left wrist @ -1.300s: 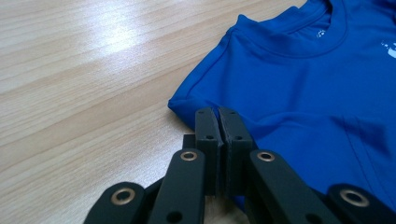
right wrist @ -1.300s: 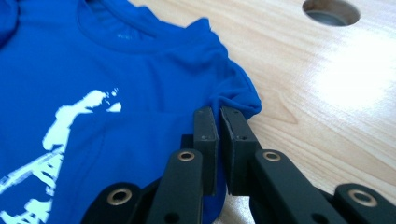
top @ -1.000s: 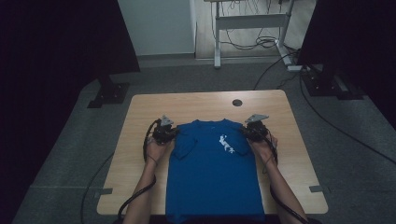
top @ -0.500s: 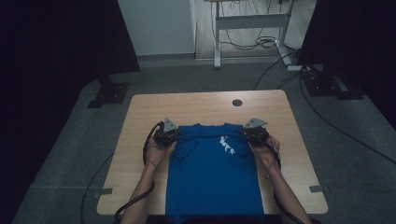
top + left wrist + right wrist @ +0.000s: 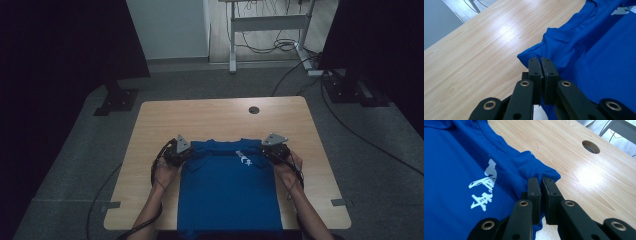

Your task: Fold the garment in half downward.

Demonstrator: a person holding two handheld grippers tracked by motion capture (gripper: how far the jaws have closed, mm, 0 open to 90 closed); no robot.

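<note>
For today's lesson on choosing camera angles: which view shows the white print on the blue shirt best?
The right gripper view: the white print on the blue shirt is close and sharp, each stroke distinct. The high view shows it as a small white mark near the shirt's far edge. The left gripper view catches a sliver at the top corner.

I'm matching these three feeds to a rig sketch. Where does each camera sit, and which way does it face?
High view: above the person's side, looking forward and down on the table; forearms and both hand-held grippers enter from below.
Left gripper view: rides the left hand-held gripper, looking along shut jaws pinching the blue shirt.
Right gripper view: rides the right hand-held gripper, jaws pinching the shirt's other corner, cable hole beyond.
Shared: shirt and wooden tabletop.
</note>
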